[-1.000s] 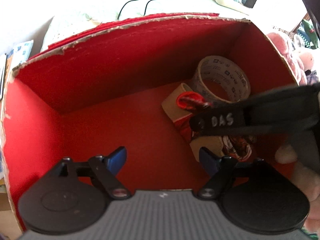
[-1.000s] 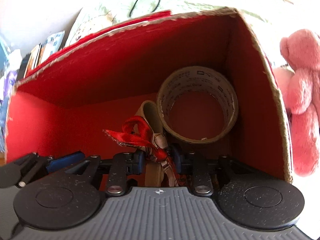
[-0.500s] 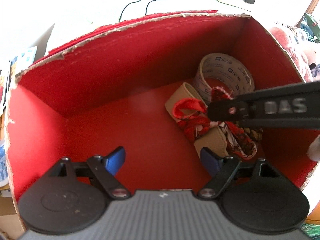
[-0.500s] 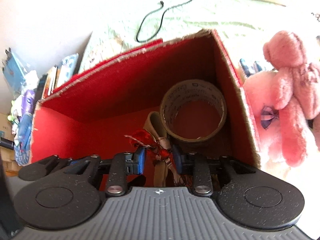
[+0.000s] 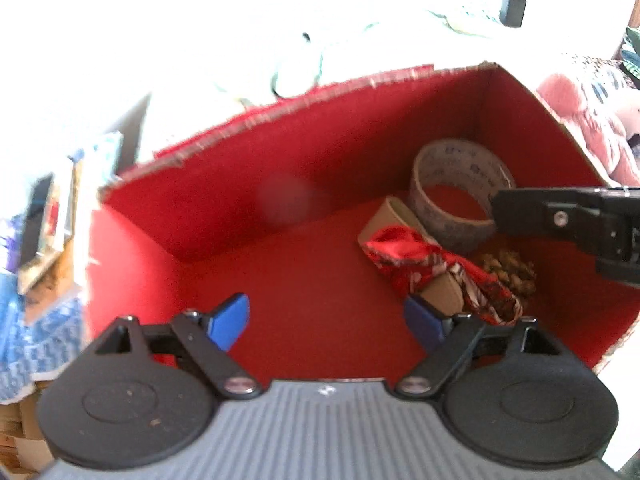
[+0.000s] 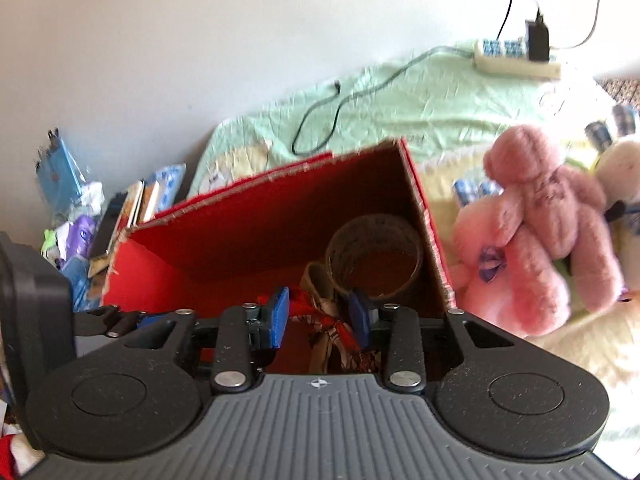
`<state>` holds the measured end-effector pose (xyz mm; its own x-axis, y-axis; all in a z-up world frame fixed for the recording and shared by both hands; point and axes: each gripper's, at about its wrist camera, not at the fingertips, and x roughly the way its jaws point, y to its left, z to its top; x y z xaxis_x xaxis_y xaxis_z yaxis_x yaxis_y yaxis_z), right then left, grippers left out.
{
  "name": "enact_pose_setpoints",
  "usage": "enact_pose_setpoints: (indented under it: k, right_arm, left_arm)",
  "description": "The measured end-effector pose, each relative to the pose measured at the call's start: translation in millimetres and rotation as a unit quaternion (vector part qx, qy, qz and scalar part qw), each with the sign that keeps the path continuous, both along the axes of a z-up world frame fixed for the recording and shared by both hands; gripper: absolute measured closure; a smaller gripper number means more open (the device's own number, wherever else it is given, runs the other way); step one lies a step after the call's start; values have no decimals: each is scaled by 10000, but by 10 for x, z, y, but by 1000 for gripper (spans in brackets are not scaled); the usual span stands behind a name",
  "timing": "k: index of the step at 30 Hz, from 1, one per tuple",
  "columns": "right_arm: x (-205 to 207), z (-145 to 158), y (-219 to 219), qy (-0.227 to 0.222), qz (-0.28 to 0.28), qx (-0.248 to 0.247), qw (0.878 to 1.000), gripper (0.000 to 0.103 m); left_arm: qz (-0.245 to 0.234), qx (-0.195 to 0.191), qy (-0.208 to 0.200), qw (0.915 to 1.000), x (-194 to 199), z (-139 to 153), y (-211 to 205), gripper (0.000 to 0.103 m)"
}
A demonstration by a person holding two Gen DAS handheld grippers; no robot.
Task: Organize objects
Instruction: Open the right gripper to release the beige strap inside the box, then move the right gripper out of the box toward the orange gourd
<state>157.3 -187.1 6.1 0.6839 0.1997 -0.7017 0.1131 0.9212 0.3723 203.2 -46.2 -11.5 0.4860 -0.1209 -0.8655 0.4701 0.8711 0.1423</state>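
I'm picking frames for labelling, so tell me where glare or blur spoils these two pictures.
Left wrist view: everything beyond the red box is blown out to white, and the books at the left edge are smeared; the tape roll reads clearly. Right wrist view: evenly lit, but the pink teddy bear and the box rim are softened by motion blur.

A plain white wall (image 6: 160, 40) stands behind a bed under a pale green sheet (image 6: 440, 96). Bright daylight washes the bedding; books (image 6: 136, 208) pile at the left.
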Motion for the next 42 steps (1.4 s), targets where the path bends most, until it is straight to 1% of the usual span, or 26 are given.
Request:
enact_pose_setpoints:
  k: [2,6,10,17,22,31,37,42]
  right_arm:
    - [-67,21,-21,-144,-41,20,9999,60]
    - [-181,54,-61,-316,-42,44,9995,58]
    - [-289,91,-75,-449,47,48,9990,52]
    - [-492,139,-148,-518,371,73,9979,52]
    - [-682,169,-251,-516,583,124,9969,52]
    - [-979,104,-339,-409,954,178,9944,51]
    - [-1105,13,-377,-268,1089,245,9934,48]
    - [-1178,-67,-391,-136,1167,295,9926,46]
  left_arm:
    - [73,66,-157,9998,-53,74,5,15]
    - [239,88,-290,9993,-156,196,31,14]
    - [396,161,-474,9980,-313,315,31,12]
    - [880,129,-570,9944,-606,470,58,12]
    - [1221,221,-648,9901,-867,541,22,12]
    - [1573,260,-615,9853,-1283,533,-34,12]
    - [1741,342,-524,9827,-1530,442,-88,11]
    - [1880,408,-377,9806,-1663,343,-119,11]
